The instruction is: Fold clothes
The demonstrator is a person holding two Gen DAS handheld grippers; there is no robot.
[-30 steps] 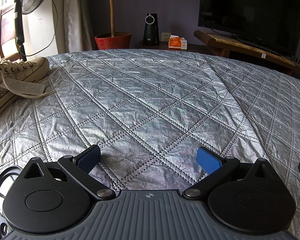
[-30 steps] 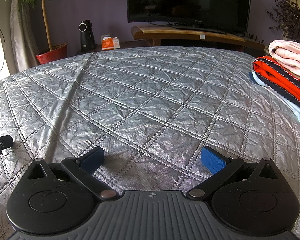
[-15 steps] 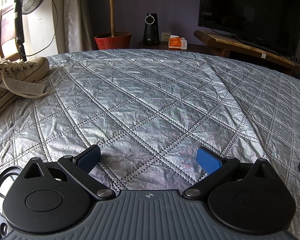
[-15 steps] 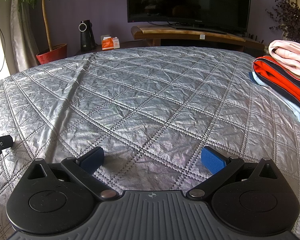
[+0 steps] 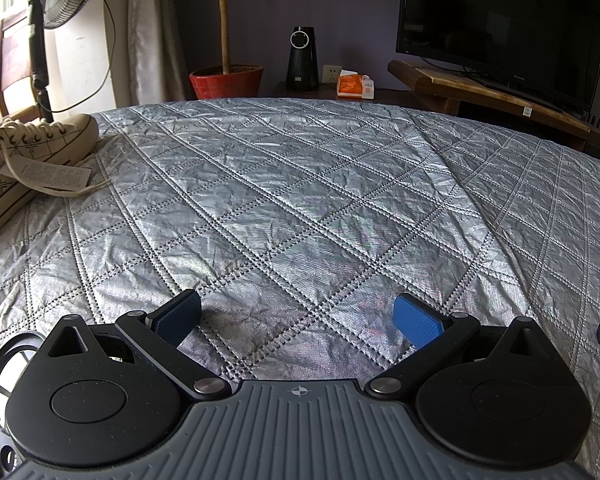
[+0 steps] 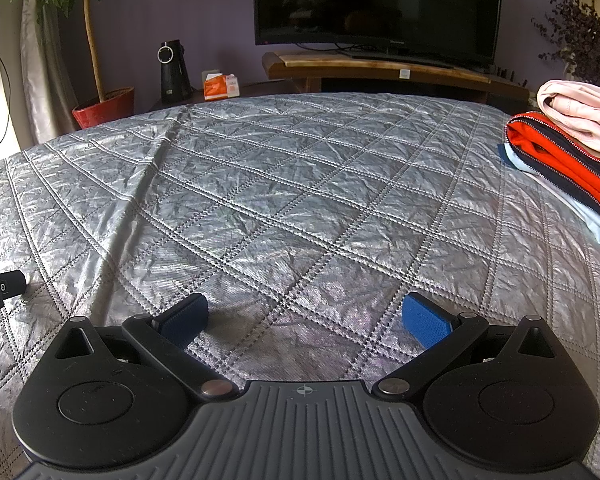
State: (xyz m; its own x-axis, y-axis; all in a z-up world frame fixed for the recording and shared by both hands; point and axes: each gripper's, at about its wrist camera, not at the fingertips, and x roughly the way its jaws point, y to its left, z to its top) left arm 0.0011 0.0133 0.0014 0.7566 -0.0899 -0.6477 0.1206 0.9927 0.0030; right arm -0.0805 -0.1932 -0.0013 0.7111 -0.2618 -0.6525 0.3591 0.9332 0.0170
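Note:
A stack of folded clothes (image 6: pixel 568 156) lies at the right edge of the silver quilted bed cover (image 6: pixel 300 200): a pink garment (image 6: pixel 580 114) on top, an orange and navy zip jacket under it, a pale blue piece at the bottom. My right gripper (image 6: pixel 306 320) rests low over the cover, open, nothing between its blue pads, well left of the stack. My left gripper (image 5: pixel 298 318) is likewise open and empty over the bare cover (image 5: pixel 300 200). No garment shows in the left wrist view.
A beige sneaker (image 5: pixel 24 160) with a paper tag lies on the bed's left edge. Beyond the bed stand a fan (image 5: pixel 44 20), a red plant pot (image 5: pixel 226 80), a black speaker (image 5: pixel 302 60), a tissue box (image 5: pixel 354 86) and a TV (image 6: pixel 376 4) on a wooden stand.

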